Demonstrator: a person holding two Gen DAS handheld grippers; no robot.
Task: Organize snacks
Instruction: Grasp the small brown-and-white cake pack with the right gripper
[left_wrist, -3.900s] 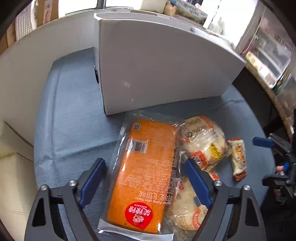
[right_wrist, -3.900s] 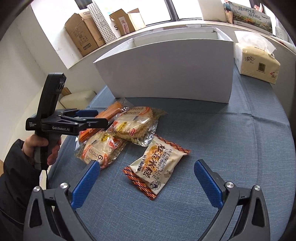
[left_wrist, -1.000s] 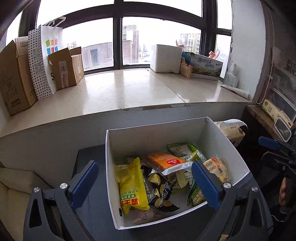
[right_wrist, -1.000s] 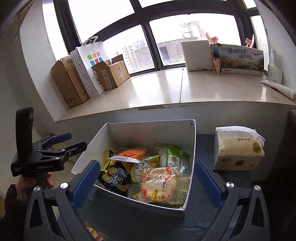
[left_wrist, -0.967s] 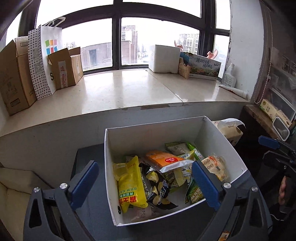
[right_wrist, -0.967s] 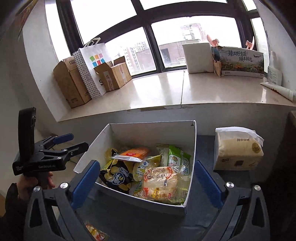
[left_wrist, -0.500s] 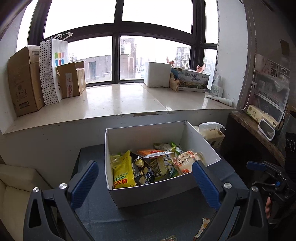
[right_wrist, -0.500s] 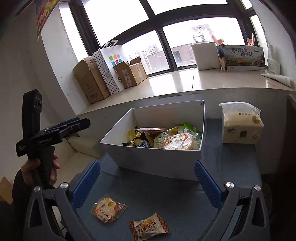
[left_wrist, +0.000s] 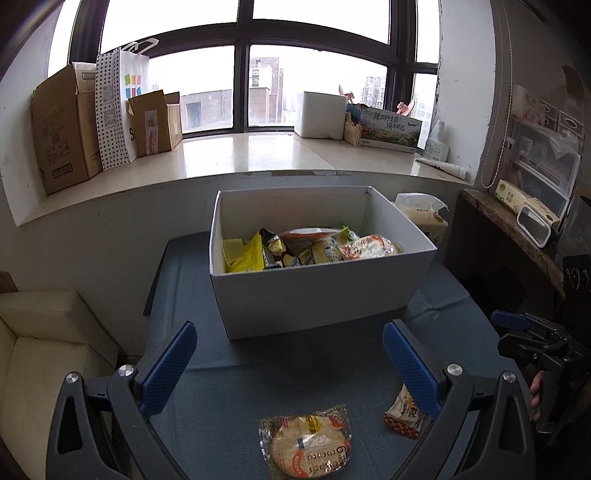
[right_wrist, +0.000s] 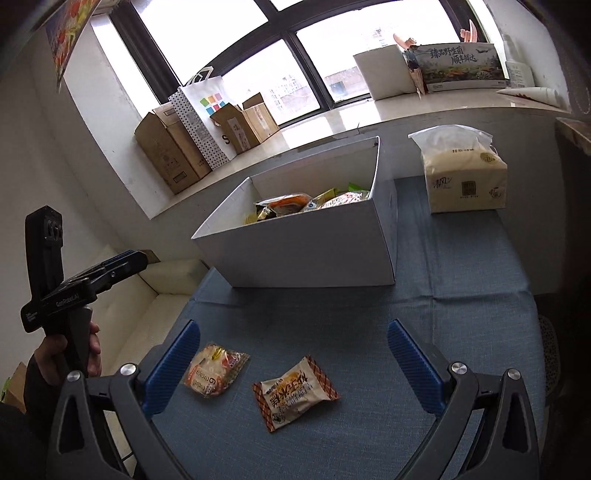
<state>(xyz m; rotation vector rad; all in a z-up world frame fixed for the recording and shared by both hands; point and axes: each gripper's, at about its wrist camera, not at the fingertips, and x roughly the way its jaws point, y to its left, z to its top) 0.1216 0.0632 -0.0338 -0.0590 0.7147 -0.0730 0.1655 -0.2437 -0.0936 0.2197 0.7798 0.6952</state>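
The blue-covered tabletop (right_wrist: 461, 295) is occupied by a white box (right_wrist: 314, 251) filled with snack packets, with a tissue pack (right_wrist: 463, 177) just beside it. Nearer the cameras, a round cake packet (right_wrist: 214, 371) and a rice-cracker packet (right_wrist: 293, 393) are seen lying apart. The left gripper (left_wrist: 288, 363) and right gripper (right_wrist: 293, 363) are held with jaws spread wide, nothing gripped.

Blue cloth-covered table (right_wrist: 461, 295), white box (right_wrist: 314, 251) toward its window side, tissue pack (right_wrist: 463, 184) beside it, round cake packet (right_wrist: 214, 371) and orange-edged snack packet (right_wrist: 293, 393) lay near the front.
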